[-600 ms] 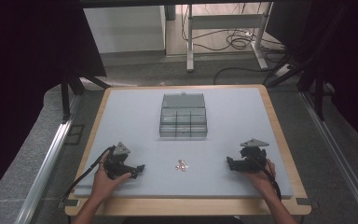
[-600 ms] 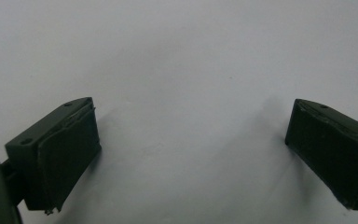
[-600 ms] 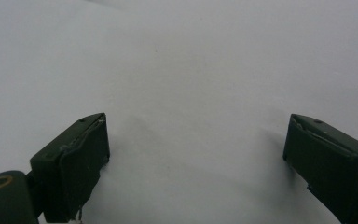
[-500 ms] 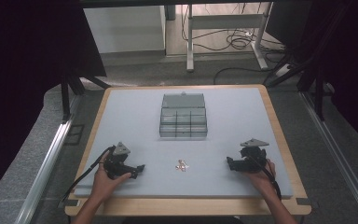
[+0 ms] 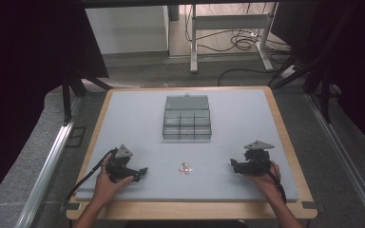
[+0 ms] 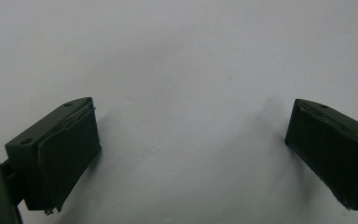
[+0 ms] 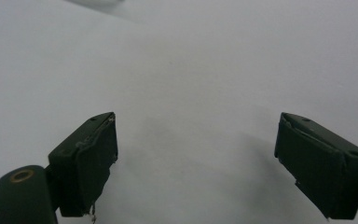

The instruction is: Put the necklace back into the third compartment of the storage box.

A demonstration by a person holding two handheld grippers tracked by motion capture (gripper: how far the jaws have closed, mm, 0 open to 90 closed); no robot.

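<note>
From high up, the left gripper point(image 5: 141, 171) sat at the lower left of the mat point(image 5: 237, 118) and the right gripper point(image 5: 234, 165) at the lower right. Some small bits point(image 5: 186, 167) (too tiny to tell) lay between them, below the box point(image 5: 187, 118).

In the left gripper view, the jaws stood wide apart over bare mat point(image 6: 182, 70).

In the right gripper view, the jaws also stood wide apart, holding nothing.

No writing, label, brand, number or sign can be read on anything in these views.
</note>
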